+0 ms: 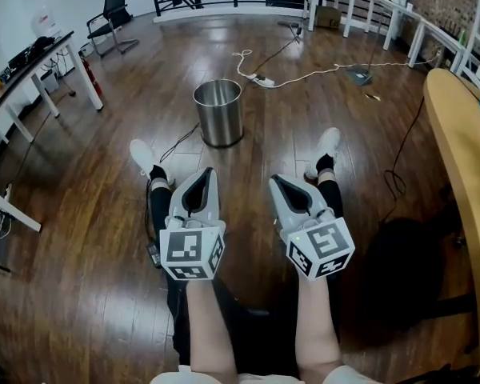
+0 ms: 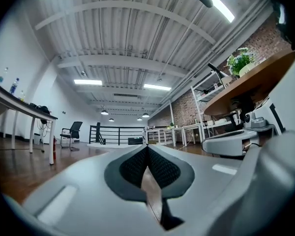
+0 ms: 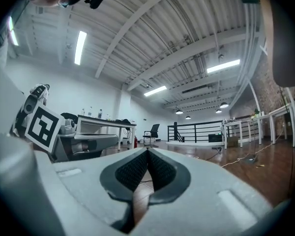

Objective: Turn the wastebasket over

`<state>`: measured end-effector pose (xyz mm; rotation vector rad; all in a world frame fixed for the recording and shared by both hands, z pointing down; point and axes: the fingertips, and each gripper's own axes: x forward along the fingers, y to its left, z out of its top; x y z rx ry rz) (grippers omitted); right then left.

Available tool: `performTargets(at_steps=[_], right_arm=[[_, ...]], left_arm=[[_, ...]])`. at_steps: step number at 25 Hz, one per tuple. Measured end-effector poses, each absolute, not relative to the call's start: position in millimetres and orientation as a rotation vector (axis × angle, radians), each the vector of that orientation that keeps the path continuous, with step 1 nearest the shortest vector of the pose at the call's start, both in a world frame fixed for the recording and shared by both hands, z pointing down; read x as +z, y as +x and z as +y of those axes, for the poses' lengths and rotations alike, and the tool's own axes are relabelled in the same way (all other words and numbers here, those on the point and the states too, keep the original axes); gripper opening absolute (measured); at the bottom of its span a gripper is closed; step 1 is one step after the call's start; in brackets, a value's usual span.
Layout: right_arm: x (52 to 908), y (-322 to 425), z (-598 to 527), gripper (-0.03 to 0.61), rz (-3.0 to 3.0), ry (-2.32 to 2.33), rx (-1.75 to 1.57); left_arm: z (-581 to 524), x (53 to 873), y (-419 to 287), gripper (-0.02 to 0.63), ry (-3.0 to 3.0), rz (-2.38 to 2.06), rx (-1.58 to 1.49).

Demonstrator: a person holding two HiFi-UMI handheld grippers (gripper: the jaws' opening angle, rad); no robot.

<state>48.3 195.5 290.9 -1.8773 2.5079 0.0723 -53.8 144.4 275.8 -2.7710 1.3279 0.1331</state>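
A round steel wastebasket (image 1: 219, 112) stands upright on the wooden floor, mouth up, a short way beyond the person's feet. My left gripper (image 1: 209, 171) and right gripper (image 1: 274, 179) are held side by side over the person's legs, both well short of the basket and both shut with nothing between the jaws. In the left gripper view the gripper (image 2: 147, 147) points level down the room, and the basket is hidden below its body. The right gripper (image 3: 148, 150) likewise looks level, and no basket shows there either.
A white power strip and cables (image 1: 263, 79) lie on the floor behind the basket. White desks (image 1: 32, 74) line the left wall, with an office chair (image 1: 112, 18) at the far left. A curved wooden table (image 1: 464, 158) runs along the right. The person's white shoes (image 1: 144, 157) rest near the basket.
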Motion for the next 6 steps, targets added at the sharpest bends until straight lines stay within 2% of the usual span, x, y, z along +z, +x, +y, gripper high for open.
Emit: performTargets(at_steps=[6], right_arm=[[289.3, 54.9, 183.3, -0.008, 2.474, -1.971, 0.118]], left_arm=[[134.4, 259.6, -74.3, 0.015, -2.740, 1.329, 0.199]])
